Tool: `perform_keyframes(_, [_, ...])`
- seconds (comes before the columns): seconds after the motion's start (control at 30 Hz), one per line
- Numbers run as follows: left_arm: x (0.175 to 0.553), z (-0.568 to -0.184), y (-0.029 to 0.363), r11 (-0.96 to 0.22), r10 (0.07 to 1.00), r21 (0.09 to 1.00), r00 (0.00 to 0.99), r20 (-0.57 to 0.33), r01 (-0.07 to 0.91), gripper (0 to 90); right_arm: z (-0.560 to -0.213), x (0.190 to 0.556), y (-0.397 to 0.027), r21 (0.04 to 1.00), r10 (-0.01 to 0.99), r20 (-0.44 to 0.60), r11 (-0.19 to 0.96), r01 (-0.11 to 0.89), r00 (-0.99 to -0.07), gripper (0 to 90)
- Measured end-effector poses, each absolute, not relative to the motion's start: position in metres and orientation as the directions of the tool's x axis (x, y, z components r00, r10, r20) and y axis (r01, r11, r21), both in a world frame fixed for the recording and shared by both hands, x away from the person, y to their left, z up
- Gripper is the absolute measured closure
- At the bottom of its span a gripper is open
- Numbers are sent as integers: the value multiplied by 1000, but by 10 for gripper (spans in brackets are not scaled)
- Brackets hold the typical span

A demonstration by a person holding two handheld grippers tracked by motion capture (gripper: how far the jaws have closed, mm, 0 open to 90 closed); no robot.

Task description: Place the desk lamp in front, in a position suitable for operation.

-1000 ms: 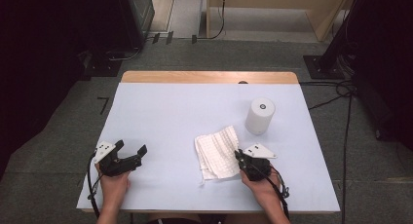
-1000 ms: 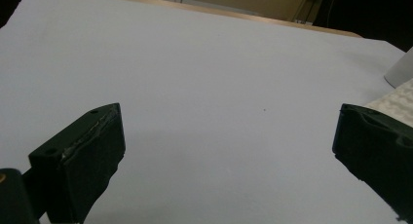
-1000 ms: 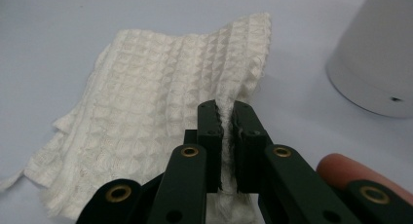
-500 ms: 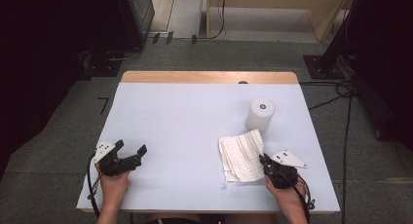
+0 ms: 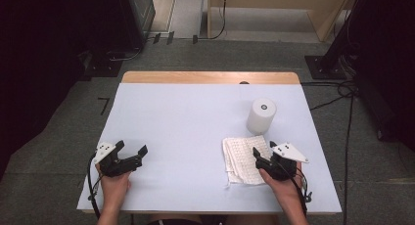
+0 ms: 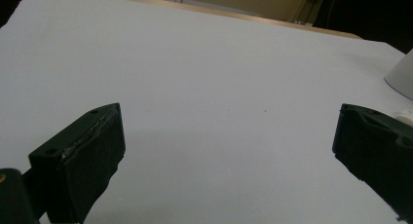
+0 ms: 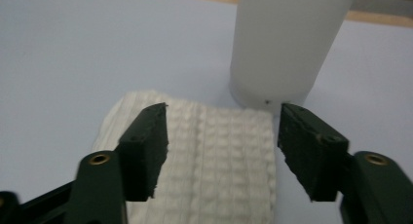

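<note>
- The right gripper hovered over the near edge of the folded white cloth, its jaws having just been opening; they stood apart with nothing pinched, the cloth lying flat beneath them.
- The cloth lay on the pale table at about five o'clock from the table's middle.
- A white paper roll stood upright just beyond the cloth, at one o'clock from it.
- The left gripper rested at about eight o'clock, jaws spread wide over bare table.
</note>
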State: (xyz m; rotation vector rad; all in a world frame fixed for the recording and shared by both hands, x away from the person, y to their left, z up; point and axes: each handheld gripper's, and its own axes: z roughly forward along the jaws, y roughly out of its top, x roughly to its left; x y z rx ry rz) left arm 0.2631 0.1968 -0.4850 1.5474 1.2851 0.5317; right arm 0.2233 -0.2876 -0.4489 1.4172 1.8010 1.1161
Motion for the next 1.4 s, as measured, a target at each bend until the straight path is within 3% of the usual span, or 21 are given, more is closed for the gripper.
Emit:
perform_keyframes(0.2, [263, -485, 197, 80, 906, 884, 337, -257, 460, 0, -435, 252, -282, 887, 976, 59, 46, 459, -211, 127])
perform_keyframes(0.43, [263, -485, 196, 68, 907, 885, 340, -247, 461, 0, -429, 289, -295, 888, 987, 98, -29, 458, -127, 1])
perform_keyframes(0.77, [263, -485, 196, 68, 907, 885, 341, -247, 461, 0, -442, 322, -302, 881, 989, 108, -48, 471, -100, 0])
perform_keyframes(1.03, [263, -485, 196, 69, 906, 885, 342, -249, 461, 0, -451, 341, -295, 886, 994, 57, -6, 465, -96, 20])
perform_keyframes(1.17, [264, -485, 196, 68, 906, 884, 343, -249, 462, 0, -452, 345, -290, 897, 994, 52, -7, 441, -91, 76])
perform_keyframes(1.4, [264, -485, 196, 72, 904, 884, 344, -253, 462, 0, -453, 344, -286, 902, 997, 33, 3, 432, -75, 85])
